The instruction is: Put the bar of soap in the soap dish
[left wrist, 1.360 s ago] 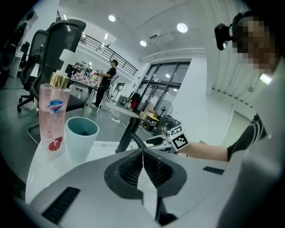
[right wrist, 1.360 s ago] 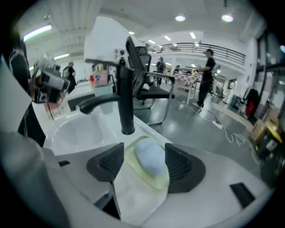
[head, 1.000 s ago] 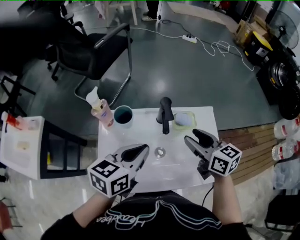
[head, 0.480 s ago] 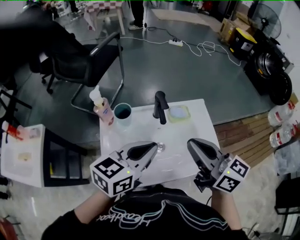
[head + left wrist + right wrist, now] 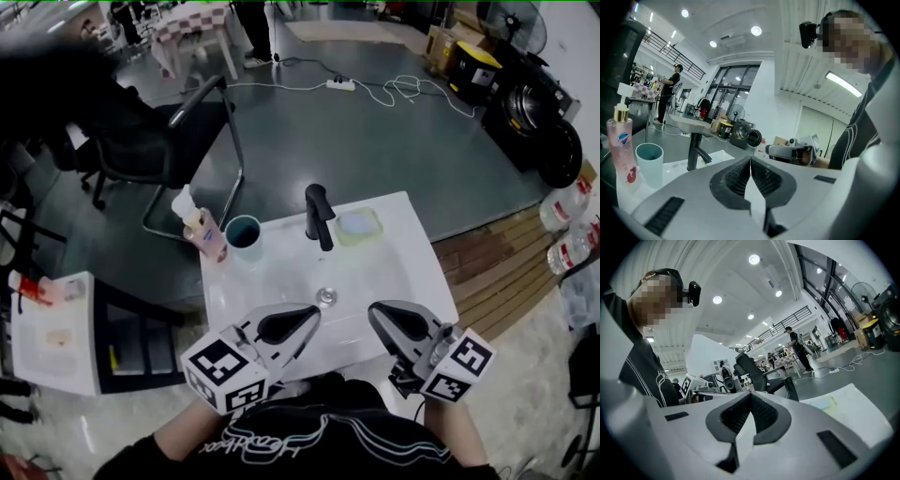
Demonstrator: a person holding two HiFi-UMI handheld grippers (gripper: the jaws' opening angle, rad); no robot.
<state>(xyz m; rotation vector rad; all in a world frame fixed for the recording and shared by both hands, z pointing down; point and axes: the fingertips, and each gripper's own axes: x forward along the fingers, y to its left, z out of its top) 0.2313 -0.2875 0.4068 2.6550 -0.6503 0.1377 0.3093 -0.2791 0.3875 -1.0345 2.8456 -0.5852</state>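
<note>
Pale blue, the bar of soap [image 5: 357, 225] lies in the greenish soap dish [image 5: 380, 217] at the far side of the white sink top [image 5: 281, 272], just right of the black faucet [image 5: 319, 216]. It is well apart from both grippers. The left gripper [image 5: 312, 312] and right gripper [image 5: 374, 313] hover at the near edge, jaws pressed together on nothing. A second ago the right jaws stood apart, nearer the dish; both grippers have since drawn back.

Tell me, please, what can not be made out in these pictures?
Pale green square soap dish, head view: too small to confirm the pale bluish block in it is soap.
Teal plastic cup, left gripper view: its own wall hides the inside.
Pink pump bottle, left gripper view: label print too small to read.
</note>
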